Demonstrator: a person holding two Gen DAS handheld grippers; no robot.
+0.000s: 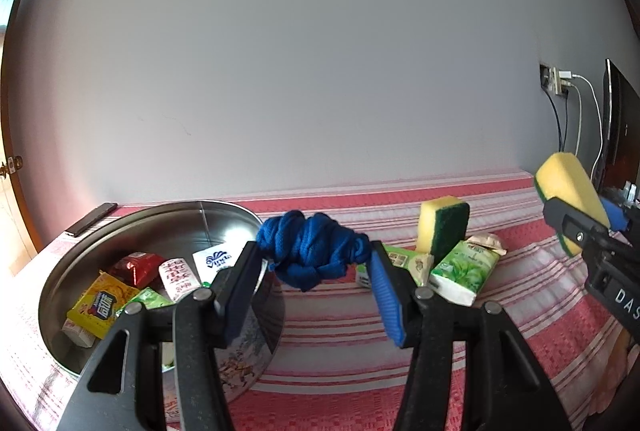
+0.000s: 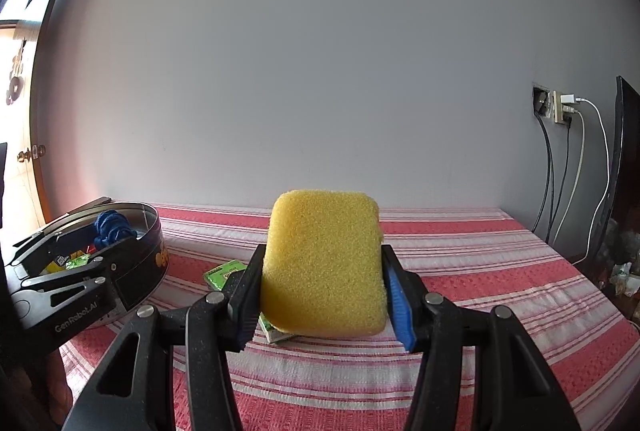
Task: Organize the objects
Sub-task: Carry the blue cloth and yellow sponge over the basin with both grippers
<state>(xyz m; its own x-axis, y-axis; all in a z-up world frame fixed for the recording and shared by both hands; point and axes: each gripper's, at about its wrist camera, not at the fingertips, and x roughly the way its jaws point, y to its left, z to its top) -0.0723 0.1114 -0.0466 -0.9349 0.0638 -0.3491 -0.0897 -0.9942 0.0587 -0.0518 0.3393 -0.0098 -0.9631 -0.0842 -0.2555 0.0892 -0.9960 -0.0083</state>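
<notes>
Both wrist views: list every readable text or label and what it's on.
"GenRobot.AI": on the left gripper body, right wrist view.
"DAS", cut off at the frame edge: on the right gripper body.
"Vinda": on the white tissue pack in the round tin.
Chinese characters on the yellow packet: too blurred to read.
Print on the green tissue pack and white-red packet: too small.

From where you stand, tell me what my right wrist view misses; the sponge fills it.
Observer: A second sponge stands on edge on the striped cloth, hidden from you.
Operator: Say what it leans on.
Observer: It stands among green tissue packs.
Operator: Describe the tin's inside.
Observer: The round tin holds a yellow box, a red packet and white packs.
</notes>
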